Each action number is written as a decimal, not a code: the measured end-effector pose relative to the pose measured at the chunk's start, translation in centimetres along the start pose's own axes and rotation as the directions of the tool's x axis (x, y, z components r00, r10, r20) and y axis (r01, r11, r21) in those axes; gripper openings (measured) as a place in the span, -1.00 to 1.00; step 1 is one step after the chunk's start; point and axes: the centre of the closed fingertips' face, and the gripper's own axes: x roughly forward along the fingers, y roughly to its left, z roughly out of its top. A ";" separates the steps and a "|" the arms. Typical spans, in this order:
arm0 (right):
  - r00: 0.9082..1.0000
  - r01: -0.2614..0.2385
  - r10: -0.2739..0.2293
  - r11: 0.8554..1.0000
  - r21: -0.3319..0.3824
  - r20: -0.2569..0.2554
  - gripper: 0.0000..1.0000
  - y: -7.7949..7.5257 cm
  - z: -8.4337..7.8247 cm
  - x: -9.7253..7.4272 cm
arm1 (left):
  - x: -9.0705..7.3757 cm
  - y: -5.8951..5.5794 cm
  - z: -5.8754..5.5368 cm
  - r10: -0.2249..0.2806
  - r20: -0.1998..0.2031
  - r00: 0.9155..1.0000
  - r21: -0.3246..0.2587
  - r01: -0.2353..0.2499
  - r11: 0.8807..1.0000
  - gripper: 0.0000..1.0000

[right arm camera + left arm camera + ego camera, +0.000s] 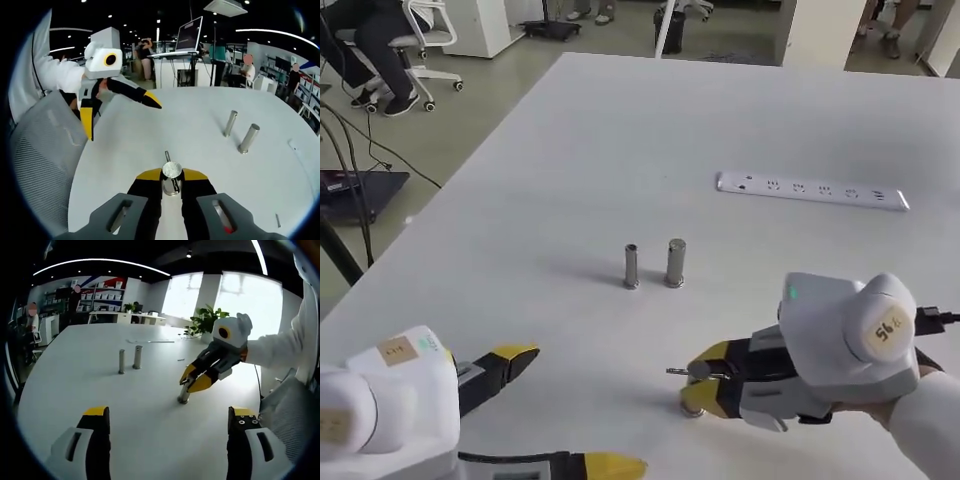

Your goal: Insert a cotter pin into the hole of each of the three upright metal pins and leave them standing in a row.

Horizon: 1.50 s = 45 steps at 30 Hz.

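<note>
Two bare metal pins (631, 267) (676, 262) stand upright side by side mid-table, also in the left gripper view (121, 361) (137, 357) and the right gripper view (230, 123) (248, 138). My right gripper (705, 382) (171, 176) is shut on a third metal pin (693, 400) (183, 395) (171, 171), which stands on the table nearer me. A thin cotter pin (675, 372) (167, 156) sticks out sideways from its top. My left gripper (565, 408) (168, 412) is open and holds nothing, hovering left of that pin and apart from it.
A white power strip (810, 190) lies on the white table (520, 220) at the back right. A small loose cotter pin (181, 359) lies on the table beyond the held pin. Office chairs and cables stand off the table's far left edge.
</note>
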 end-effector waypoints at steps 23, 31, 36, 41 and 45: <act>0.999 0.041 -0.042 0.999 0.019 0.025 -0.84 -5.1 -0.3 -0.4 | 0.3 -0.7 -0.2 -0.018 -0.019 1.000 -0.016 0.017 1.000 0.98; 0.999 0.043 -0.043 0.999 0.022 0.033 -0.83 -5.4 -0.2 -0.4 | 0.6 -1.2 -0.6 -0.030 -0.031 0.999 -0.021 0.029 0.999 0.98; 0.998 0.045 -0.046 0.999 0.018 0.038 -0.82 -5.3 -0.1 -0.4 | 0.5 -1.2 -0.6 -0.032 -0.031 0.999 -0.026 0.031 0.999 0.98; 0.998 0.050 -0.050 0.999 -0.006 0.035 -0.81 -5.2 0.2 -0.6 | 0.5 -1.4 -0.6 -0.041 -0.035 0.999 -0.030 0.040 0.999 0.98; 0.990 0.048 -0.056 0.997 0.059 0.132 -0.71 -5.4 2.5 -1.4 | 0.6 -1.6 -0.5 -0.046 -0.038 0.998 -0.024 0.045 0.999 0.98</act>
